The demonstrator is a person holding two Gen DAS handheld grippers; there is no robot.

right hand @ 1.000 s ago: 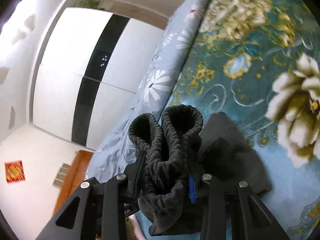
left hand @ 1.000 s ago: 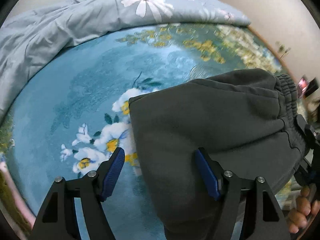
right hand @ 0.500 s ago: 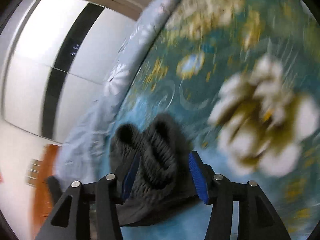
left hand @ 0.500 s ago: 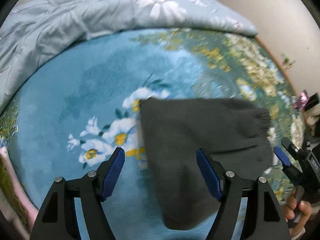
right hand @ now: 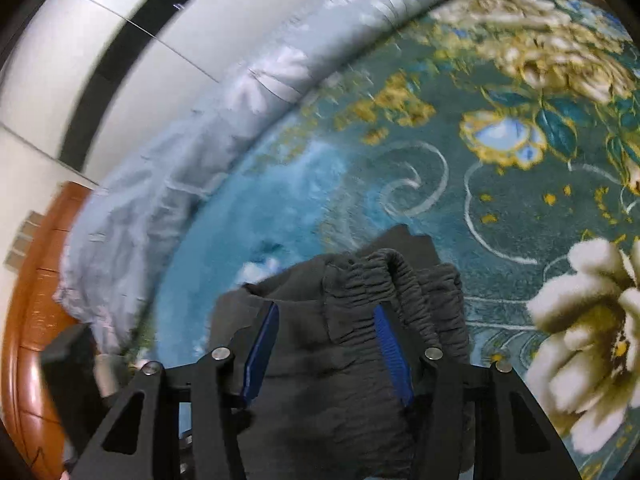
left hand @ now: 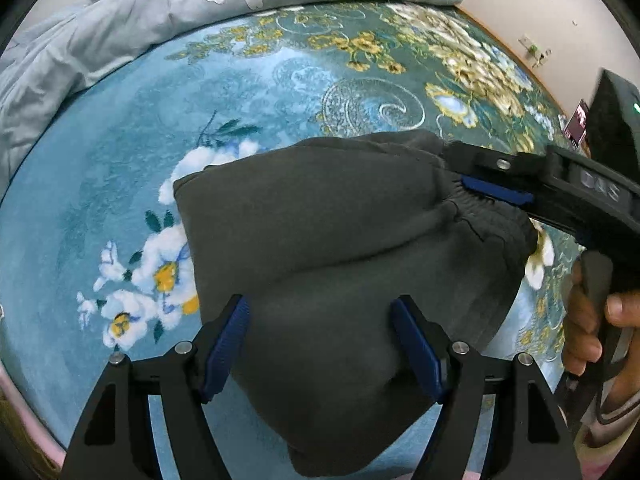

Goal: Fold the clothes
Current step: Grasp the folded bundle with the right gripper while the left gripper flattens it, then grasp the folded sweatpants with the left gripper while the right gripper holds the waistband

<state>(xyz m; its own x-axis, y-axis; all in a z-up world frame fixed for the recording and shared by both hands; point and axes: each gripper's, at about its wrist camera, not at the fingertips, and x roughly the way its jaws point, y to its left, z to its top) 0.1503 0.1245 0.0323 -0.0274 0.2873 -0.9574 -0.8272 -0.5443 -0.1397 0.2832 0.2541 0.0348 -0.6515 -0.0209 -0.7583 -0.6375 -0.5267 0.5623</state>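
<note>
Dark grey sweatpants (left hand: 328, 240) lie folded in a thick bundle on the blue floral blanket (left hand: 120, 140). My left gripper (left hand: 324, 340) is open, its blue pads straddling the bundle's near end. My right gripper (right hand: 326, 348) is open around the elastic waistband (right hand: 384, 280) of the pants (right hand: 332, 400). In the left wrist view the right gripper's fingers (left hand: 496, 192) lie over the waistband at the bundle's right end, held by a hand (left hand: 584, 328).
A grey-blue floral quilt (left hand: 120, 28) is bunched along the far edge of the bed, also in the right wrist view (right hand: 160, 184). A white wardrobe (right hand: 80, 60) and a wooden bed frame (right hand: 24, 300) lie to the left. A beige wall (left hand: 540, 8) borders the right.
The right gripper opened from its grip on the waistband and came down over the bundle. The pants settled flat on the blanket. The left gripper stayed open and moved in over the bundle's near end.
</note>
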